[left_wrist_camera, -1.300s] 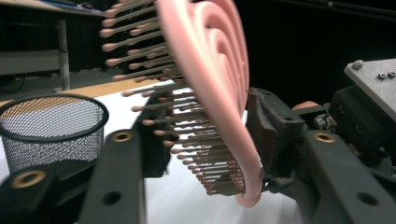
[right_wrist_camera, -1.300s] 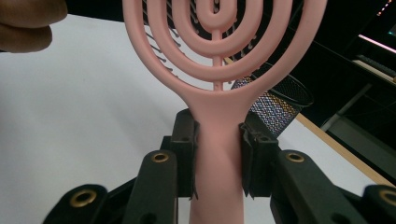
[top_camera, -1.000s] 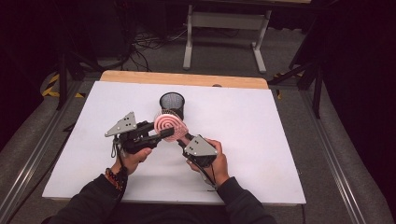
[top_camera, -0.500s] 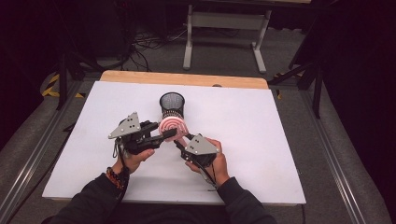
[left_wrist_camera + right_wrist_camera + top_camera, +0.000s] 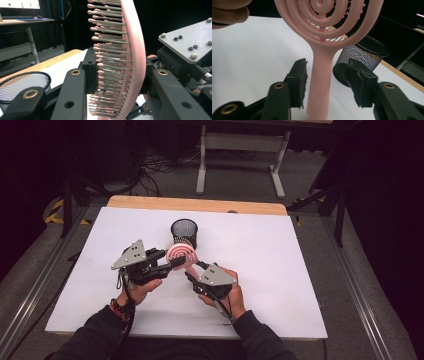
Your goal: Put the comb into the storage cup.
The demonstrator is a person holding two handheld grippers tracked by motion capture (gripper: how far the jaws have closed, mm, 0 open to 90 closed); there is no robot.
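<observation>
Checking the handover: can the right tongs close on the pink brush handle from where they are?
Probably yes. The handle stands between the right tongs, whose pads have just been opening and stand apart from it; the left tongs clamp the brush head.

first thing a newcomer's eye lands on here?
The pink spiral hairbrush, held up mid-table over the white table between both grippers. The left gripper clamps its bristled head; the right gripper has just been opening, fingers apart beside the handle. Right behind stands a black mesh cup.

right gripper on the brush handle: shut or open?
Open. The right gripper jaws have just been opening; the pink brush handle stands between them with gaps either side.
</observation>
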